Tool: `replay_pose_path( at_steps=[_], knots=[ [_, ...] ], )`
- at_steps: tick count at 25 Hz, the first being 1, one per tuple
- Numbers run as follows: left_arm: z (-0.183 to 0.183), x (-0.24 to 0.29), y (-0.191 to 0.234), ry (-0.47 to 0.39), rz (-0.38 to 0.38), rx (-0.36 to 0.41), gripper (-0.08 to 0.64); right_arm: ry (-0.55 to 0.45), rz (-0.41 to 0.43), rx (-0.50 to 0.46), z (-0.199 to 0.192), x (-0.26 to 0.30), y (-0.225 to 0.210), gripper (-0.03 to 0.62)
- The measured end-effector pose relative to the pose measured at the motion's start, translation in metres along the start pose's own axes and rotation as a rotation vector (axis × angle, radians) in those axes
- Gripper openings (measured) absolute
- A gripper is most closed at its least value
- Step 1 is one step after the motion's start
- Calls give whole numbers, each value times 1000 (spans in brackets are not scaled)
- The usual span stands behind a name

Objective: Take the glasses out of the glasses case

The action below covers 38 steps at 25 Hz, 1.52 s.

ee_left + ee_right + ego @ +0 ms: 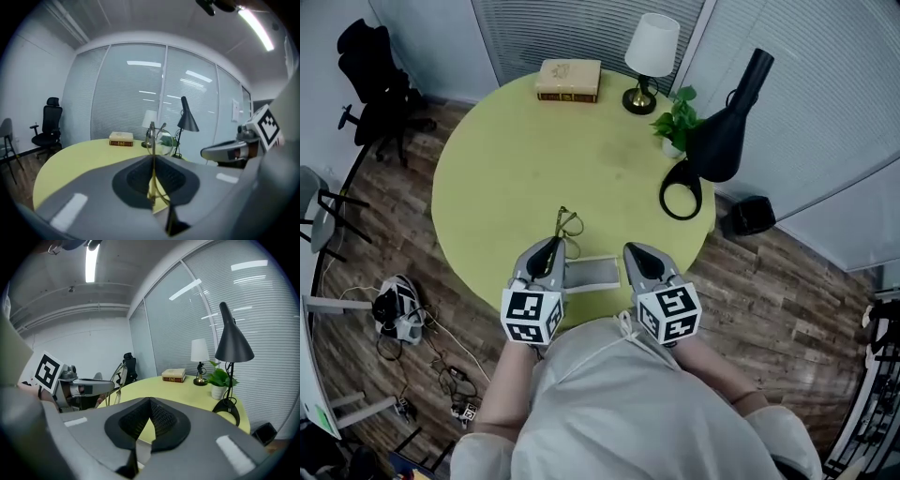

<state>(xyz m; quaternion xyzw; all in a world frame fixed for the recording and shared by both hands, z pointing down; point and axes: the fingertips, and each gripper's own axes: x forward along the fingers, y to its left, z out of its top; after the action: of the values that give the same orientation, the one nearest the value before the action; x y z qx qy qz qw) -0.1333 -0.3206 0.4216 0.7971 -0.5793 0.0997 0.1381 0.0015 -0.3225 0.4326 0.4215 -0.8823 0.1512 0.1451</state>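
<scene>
Thin wire-framed glasses point(568, 223) stick up from the tip of my left gripper point(554, 247), which is shut on one temple arm. In the left gripper view the glasses point(153, 136) rise upright from the shut left gripper point(153, 158), lens above the table. The pale grey glasses case point(592, 272) lies open on the round yellow-green table point(516, 159) near its front edge, between both grippers. My right gripper point(632, 253) sits just right of the case; in its own view the right gripper point(150, 402) is shut with nothing seen between the pads. The right gripper view also shows the glasses point(115, 379).
At the table's far side lie a book point(568, 80), a white-shaded lamp point(650, 58), a small potted plant point(675, 120) and a black desk lamp point(724, 131). An office chair point(375, 75) and cables point(403, 309) are on the wooden floor to the left.
</scene>
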Motion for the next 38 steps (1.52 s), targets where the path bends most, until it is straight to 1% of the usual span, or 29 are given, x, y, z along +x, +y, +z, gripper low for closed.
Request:
replay_pose_path(
  at_steps=[1, 3, 6, 8, 14, 18, 24, 29, 33, 38],
  knots=[
    [5, -4, 0, -23, 22, -18, 15, -16, -1, -4, 4, -1, 1, 0],
    [14, -12, 1, -60, 76, -24, 15, -34, -4, -9, 9, -3, 2, 0],
    [20, -21, 4, -86, 154, 10, 15, -42, -2, -11, 13, -5, 5, 0],
    [23, -22, 5, -96, 178, 20, 15, -51, 7, -9, 16, -4, 6, 0],
    [21, -27, 4, -99, 178, 6, 15, -54, 43, -31, 17, -4, 18, 0],
    [18, -28, 3, -91, 186, 27, 15, -52, 67, -45, 15, -5, 25, 0],
    [11, -30, 2, -75, 182, 23, 15, -33, 59, -69, 11, -5, 31, 0],
    [10, -30, -4, -88, 154, -4, 15, -18, 45, -69, 7, -6, 27, 0],
    [12, -30, -7, -93, 153, 18, 15, -23, 41, -61, 8, -8, 28, 0],
    [11, -29, -10, -93, 150, 27, 15, -24, 48, -65, 8, -7, 30, 0]
  ],
)
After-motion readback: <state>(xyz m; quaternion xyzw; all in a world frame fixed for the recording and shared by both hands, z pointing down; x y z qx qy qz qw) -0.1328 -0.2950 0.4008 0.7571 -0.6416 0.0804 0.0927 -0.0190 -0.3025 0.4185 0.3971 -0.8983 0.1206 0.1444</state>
